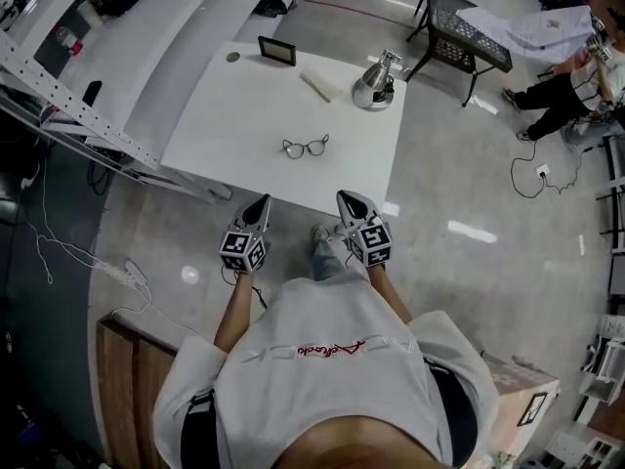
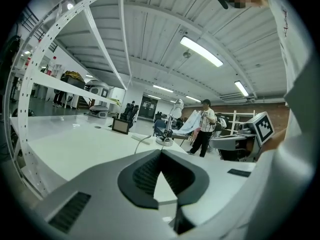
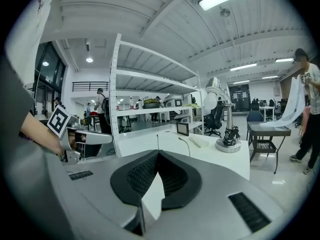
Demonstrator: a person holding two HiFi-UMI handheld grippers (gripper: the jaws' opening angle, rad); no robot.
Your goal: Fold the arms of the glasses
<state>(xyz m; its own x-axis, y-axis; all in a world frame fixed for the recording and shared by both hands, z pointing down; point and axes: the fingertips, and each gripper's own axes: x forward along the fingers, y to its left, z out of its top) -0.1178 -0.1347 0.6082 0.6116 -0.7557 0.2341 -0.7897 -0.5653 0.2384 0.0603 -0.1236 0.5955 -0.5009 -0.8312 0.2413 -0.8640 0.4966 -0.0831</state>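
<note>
A pair of dark-rimmed glasses [image 1: 306, 147] lies with its arms spread near the middle of the white table [image 1: 225, 125]. Both grippers hang over the floor just short of the table's near edge, pointing at the glasses. My left gripper [image 1: 262, 204] is shut with nothing in it, and so is my right gripper [image 1: 345, 199], about a hand's width to its right. In the left gripper view the jaws [image 2: 161, 150] meet at the tip, and a thin glasses arm [image 2: 141, 140] rises beyond them. The right gripper view shows the closed tip [image 3: 158, 152] and the two thin arms of the glasses [image 3: 157, 142].
At the table's far side stand a small black frame [image 1: 276, 51], a cream bar [image 1: 319, 85], a silver lamp base [image 1: 374, 85] and a small round disc [image 1: 232, 57]. A metal shelf rack [image 1: 59, 96] runs along the left. A black mesh table [image 1: 467, 35] and a person [image 1: 562, 91] are at the far right.
</note>
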